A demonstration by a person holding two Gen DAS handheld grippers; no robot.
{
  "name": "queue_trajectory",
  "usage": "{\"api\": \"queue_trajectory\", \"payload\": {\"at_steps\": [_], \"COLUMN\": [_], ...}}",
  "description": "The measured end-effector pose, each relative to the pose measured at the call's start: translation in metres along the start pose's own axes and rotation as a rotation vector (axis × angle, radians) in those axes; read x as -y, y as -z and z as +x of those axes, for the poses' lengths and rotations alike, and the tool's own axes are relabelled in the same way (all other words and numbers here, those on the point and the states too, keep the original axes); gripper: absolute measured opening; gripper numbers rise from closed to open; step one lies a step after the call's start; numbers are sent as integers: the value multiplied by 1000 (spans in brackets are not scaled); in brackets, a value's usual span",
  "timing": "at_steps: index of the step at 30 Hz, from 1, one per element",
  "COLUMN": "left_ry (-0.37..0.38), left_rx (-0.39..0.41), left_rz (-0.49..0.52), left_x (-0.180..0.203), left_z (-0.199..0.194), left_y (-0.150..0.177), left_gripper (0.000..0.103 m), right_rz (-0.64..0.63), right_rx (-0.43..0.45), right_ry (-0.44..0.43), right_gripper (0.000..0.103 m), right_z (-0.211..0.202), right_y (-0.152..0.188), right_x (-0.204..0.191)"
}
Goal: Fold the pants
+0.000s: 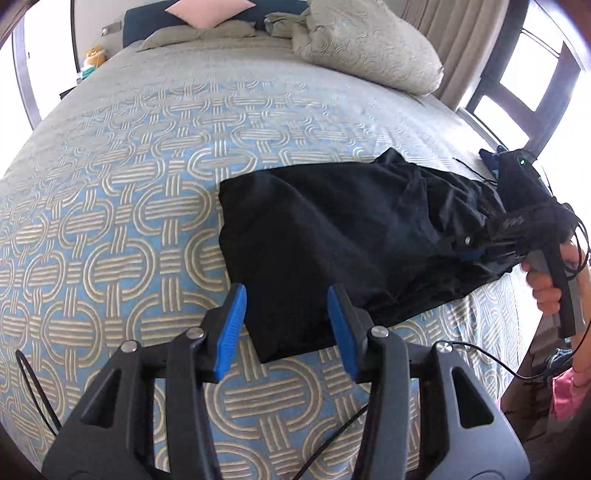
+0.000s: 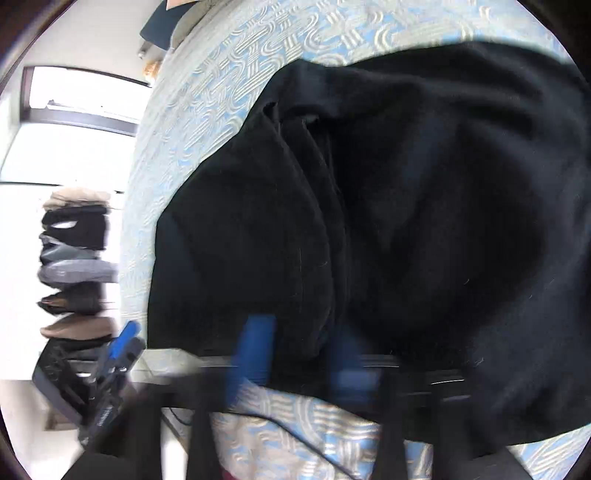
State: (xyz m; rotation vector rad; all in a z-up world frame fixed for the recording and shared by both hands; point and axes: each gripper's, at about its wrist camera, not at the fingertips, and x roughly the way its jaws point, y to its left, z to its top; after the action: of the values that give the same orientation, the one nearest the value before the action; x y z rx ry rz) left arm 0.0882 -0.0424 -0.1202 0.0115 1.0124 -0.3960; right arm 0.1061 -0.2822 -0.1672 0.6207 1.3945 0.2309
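One pair of black pants on the bed, bunched into a rough folded bundle toward the right side of the patterned bedspread, and two grippers in play. The left gripper hovers at the near corner of the bundle, its two blue pads spread well apart with the corner of the cloth showing between them, nothing pinched. Over on the right, the right gripper is buried in the cloth at the bundle's right end, the person's right hand on its handle; from the left wrist view it seems clamped on a gathered bunch of fabric, though the fingertips are swallowed by black cloth. The right wrist view is smeared with motion: two blurred blue fingers at the bottom edge of the pants, and it's hard to say how much cloth sits between them. In that same view the left gripper pokes in at lower left, and a stack of about seven folded garments stands beyond the bed's edge, too soft to count surely. Up by the headboard: one pink cushion, partly cut off, one large rumpled pillow, and a flatter one beside it. The pants lie near the bed's right edge; to the left and toward the headboard the bedspread runs wide and bare.
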Motion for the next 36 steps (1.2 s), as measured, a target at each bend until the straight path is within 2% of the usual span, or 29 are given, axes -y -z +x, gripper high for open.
{"api": "queue_trajectory", "payload": {"at_steps": [6,7,9,12,13,15,16,18,20,22,24,26,28,32,34,36], "left_ry": [-30,-26,-9,-18,-23,-22,-24,-39,-61,-28,-9,6,47,102,117,128], "left_rx": [3,-1,-7,-11,-18,-30,-37,-58,-88,-120,-133,-146,-169,-164,-167,-166], "left_rz": [5,1,0,39,56,68,70,71,37,-19,-66,-100,-147,-186,-182,-173], "left_x": [-1,-2,1,12,16,21,22,21,14,5,-3,-9,-16,-22,-22,-22], "left_z": [-5,-4,1,8,12,18,22,33,42,48,48,49,52,51,51,50], "left_y": [-3,-5,-11,-19,-21,-23,-23,-22,-18,-9,1,10,19,24,25,26], "left_gripper": [48,48,49,49,49,49,49,49,49,49,49,50,50,50,50,50], "right_rz": [-145,-174,-210,-171,-159,-134,-135,-148,-163,-191,-249,-379,-471,-636,-662,-654], "right_rx": [81,69,40,47,67,133,143,162,217,270,275,206,110,-9,-78,-138], "right_ry": [110,169,206,194,180,149,155,234,298,271,225,190,166,175,178,201], "right_gripper": [10,10,15,24,28,30,30,30,30,30,32,40,40,40,40,42], "right_z": [-44,-43,-33,-24,-25,-36,-38,-41,-53,-62,-57,-32,7,67,88,86], "right_y": [21,24,27,30,30,29,28,25,16,6,-8,-26,-43,-71,-83,-81], "right_x": [-21,-19,-15,-6,-6,-3,-3,-11,-17,-35,-66,-110,-150,-213,-229,-224]}}
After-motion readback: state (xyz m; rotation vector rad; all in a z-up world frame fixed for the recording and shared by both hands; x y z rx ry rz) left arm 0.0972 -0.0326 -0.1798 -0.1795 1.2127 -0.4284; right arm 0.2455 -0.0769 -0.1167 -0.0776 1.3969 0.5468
